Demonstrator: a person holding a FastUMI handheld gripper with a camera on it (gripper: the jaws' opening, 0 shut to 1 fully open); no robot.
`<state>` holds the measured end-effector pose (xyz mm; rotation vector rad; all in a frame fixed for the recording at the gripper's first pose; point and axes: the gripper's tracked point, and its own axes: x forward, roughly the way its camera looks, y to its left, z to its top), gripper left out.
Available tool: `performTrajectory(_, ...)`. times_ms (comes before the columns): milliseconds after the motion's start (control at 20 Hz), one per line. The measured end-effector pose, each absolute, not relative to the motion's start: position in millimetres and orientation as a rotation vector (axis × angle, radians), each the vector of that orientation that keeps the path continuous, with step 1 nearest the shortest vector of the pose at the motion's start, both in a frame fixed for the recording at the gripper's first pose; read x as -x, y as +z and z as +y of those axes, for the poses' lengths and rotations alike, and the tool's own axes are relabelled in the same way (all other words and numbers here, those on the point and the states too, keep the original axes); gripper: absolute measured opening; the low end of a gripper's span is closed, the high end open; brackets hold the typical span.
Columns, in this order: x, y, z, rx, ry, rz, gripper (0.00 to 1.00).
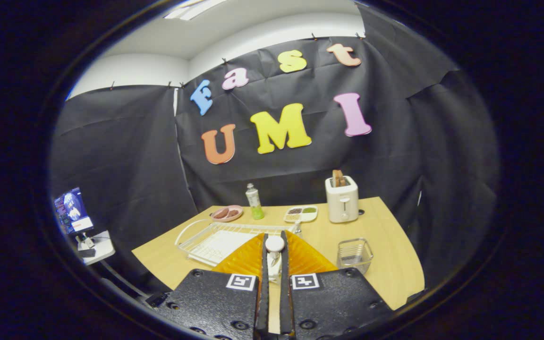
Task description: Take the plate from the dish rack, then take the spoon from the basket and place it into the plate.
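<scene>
Gripped narrowly between the tool's [275, 248] fingers, a white-ended spoon [274, 252] is hanging above the bench [390, 236], beside the dish rack [215, 241].

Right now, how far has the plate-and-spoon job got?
The orange plate lies on the table beside the dish rack, so that step looks done. The gripper is shut on the white spoon, out of the clear basket, above the plate. Left: lower it into the plate and let go.

Spoon [274, 257] handle hidden between tongs [274, 245]
</scene>
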<state>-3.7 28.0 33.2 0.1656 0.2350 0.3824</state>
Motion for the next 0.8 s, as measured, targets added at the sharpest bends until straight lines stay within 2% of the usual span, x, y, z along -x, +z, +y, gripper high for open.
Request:
performTrajectory(300, 22.6, -1.6, 111.3, -0.083, 0.523, 0.366, 0.14)
performTrajectory(800, 7.0, -67.2, 185.2, -0.061, 0.604, 0.577, 0.14)
